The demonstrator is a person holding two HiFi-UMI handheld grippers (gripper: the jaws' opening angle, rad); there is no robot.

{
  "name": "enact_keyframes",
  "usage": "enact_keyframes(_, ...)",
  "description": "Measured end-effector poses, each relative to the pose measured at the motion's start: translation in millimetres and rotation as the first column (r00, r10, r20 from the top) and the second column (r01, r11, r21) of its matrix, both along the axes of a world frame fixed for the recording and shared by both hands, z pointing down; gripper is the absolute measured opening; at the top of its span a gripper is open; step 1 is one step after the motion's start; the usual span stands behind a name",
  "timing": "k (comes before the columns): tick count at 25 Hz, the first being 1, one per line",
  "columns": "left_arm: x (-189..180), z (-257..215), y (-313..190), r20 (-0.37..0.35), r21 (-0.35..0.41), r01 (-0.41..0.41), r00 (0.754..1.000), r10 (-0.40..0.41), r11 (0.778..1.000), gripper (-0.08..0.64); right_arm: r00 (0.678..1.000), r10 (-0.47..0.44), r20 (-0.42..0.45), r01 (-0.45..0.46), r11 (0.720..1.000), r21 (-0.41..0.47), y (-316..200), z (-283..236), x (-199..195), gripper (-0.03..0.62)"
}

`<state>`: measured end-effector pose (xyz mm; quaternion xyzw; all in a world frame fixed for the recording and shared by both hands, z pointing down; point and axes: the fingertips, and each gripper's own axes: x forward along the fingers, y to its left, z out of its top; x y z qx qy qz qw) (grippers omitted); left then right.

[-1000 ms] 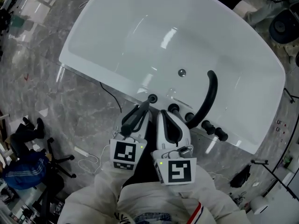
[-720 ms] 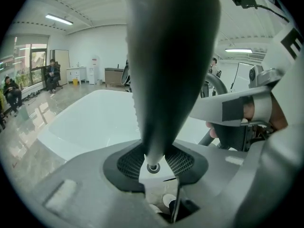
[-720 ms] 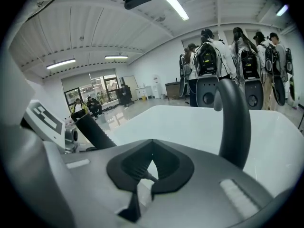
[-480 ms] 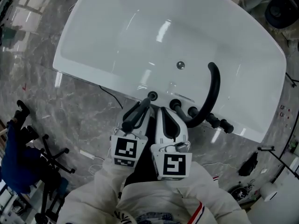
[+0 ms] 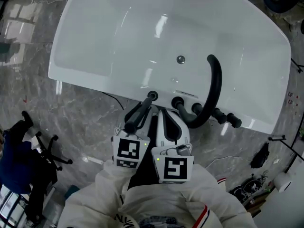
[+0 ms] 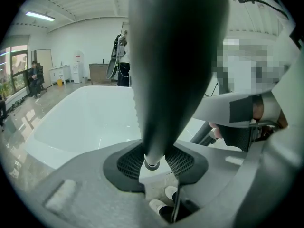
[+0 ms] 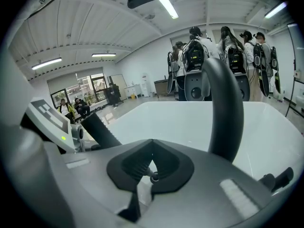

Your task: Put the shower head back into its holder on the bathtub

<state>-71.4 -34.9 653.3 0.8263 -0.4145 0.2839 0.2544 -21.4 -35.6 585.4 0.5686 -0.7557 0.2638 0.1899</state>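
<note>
Vs a sec ago: both grippers lower, closer to bathtub (image 5: 90,72) rim.
- L gripper (image 5: 137,120) clamps shower head (image 5: 138,114). Its tip is at holder (image 5: 152,96), centre frame, so seating looks nearly done.
- R gripper (image 5: 172,123): jaws abt closed, nothing held.

L gripper view alone shows pads on narrow end. Head view alone shows holder and knob row (image 5: 223,116) at right.

Faucet (image 5: 217,87) on near bathtub (image 5: 104,42) rim

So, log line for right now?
left gripper: shut on shower head | shower head: tip at holder, seating unclear | right gripper: shut
</note>
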Motion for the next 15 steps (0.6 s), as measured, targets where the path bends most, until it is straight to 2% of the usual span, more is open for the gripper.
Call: enact_keyframes(15,13,21,-4,0.013,-0.023,-0.062,0.998,0.062,0.998,0.14,0.998,0.064,0.012,-0.064,0.998,0.007,4,-3,8,0.006)
